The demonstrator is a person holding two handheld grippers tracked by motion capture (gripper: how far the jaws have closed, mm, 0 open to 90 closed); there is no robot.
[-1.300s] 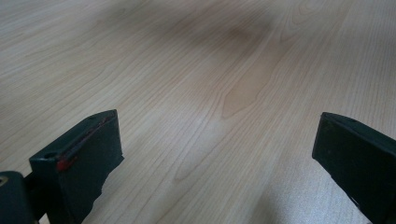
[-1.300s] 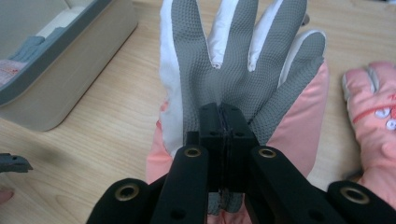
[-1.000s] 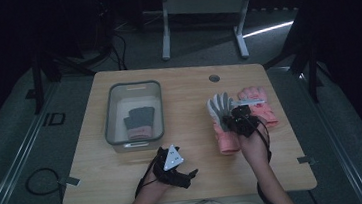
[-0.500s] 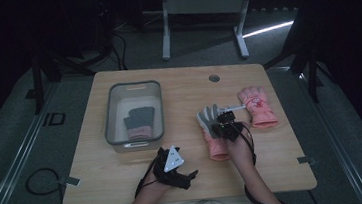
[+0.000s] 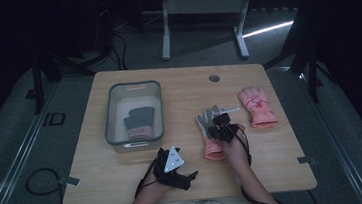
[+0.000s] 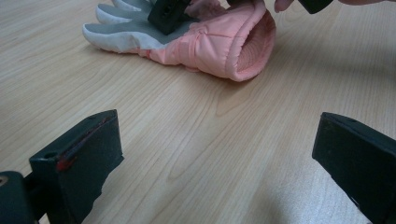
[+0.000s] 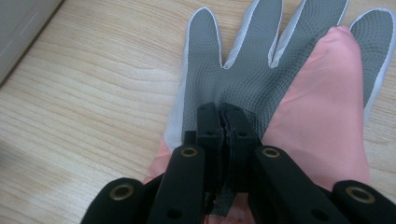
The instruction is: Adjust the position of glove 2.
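Observation:
A pink glove with a grey palm [image 5: 210, 138] lies palm-up at the middle of the table, fingers pointing away. My right gripper [image 5: 222, 123] is over its palm and shut on a pinch of the grey fabric. In the right gripper view the jaws of that gripper [image 7: 226, 116] meet on the glove's palm [image 7: 243, 70]. My left gripper [image 5: 186, 178] rests near the front edge, open with nothing between its jaws. In the left gripper view this gripper [image 6: 215, 158] faces the glove's cuff [image 6: 233, 44], with the right gripper [image 6: 168, 14] on top of it.
A second pink glove [image 5: 256, 106] lies back-up to the right of the held one. A grey bin [image 5: 130, 85] at the left holds a dark glove with a pink cuff [image 5: 138, 123]. A round hole [image 5: 214, 78] sits near the table's far edge.
My right gripper has drawn the grey-palmed glove leftward and nearer, away from the second pink glove. The left gripper has stayed where it was.

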